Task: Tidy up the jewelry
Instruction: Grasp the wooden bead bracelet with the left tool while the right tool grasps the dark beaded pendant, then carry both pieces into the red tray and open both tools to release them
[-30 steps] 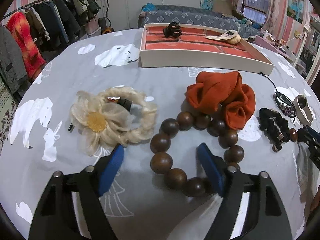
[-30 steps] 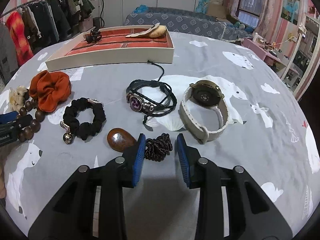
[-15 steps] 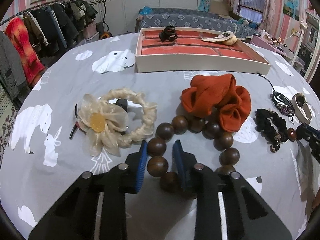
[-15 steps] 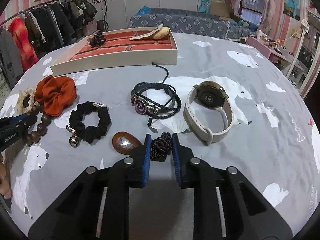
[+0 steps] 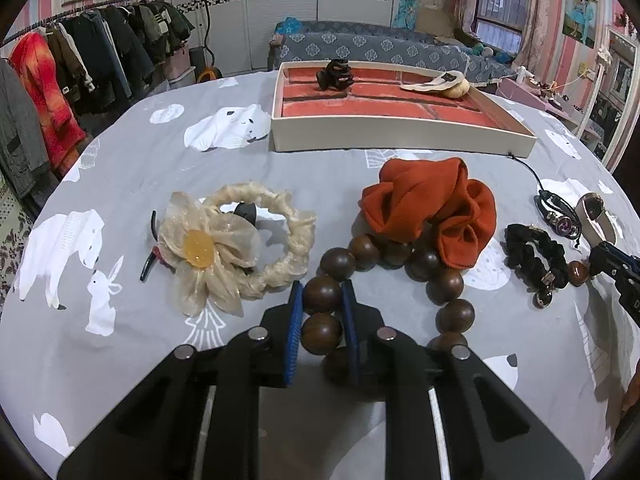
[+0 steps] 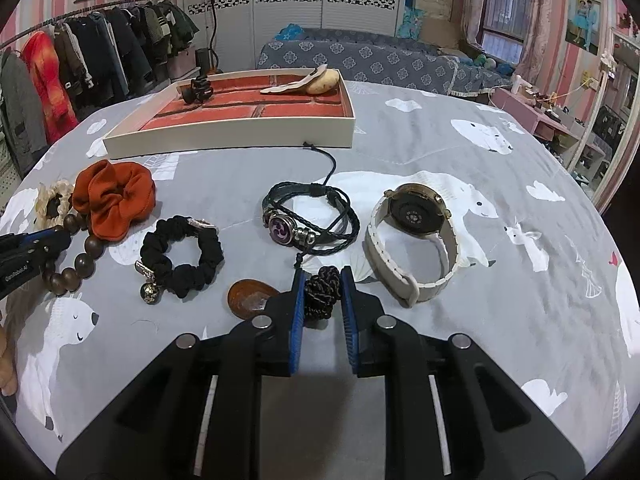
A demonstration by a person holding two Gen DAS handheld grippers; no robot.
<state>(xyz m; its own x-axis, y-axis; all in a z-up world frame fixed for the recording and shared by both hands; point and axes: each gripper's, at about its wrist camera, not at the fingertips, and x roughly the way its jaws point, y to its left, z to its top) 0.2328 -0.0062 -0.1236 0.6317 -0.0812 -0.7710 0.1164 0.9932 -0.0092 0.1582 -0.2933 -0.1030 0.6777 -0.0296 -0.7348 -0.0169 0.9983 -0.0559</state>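
My left gripper [image 5: 321,295] is shut on the brown wooden bead bracelet [image 5: 446,280], which lies on the grey cloth against an orange scrunchie [image 5: 428,204]. My right gripper [image 6: 322,285] is shut on the dark braided cord [image 6: 320,294] of an amber stone pendant [image 6: 250,298]. The red-lined tray [image 5: 400,136] stands at the back and holds a black claw clip [image 5: 335,74] and a cream hair clip [image 5: 440,84]; it also shows in the right wrist view [image 6: 224,140].
A cream flower hair tie [image 5: 224,246] lies left of the beads. A black scrunchie [image 6: 182,254], a black leather bracelet [image 6: 310,226] and a white-strapped watch [image 6: 416,236] lie on the cloth. A clothes rack [image 5: 60,72] stands far left.
Both grippers have closed: the left on the wooden beads, the right on the braided cord. Both moved slightly forward.
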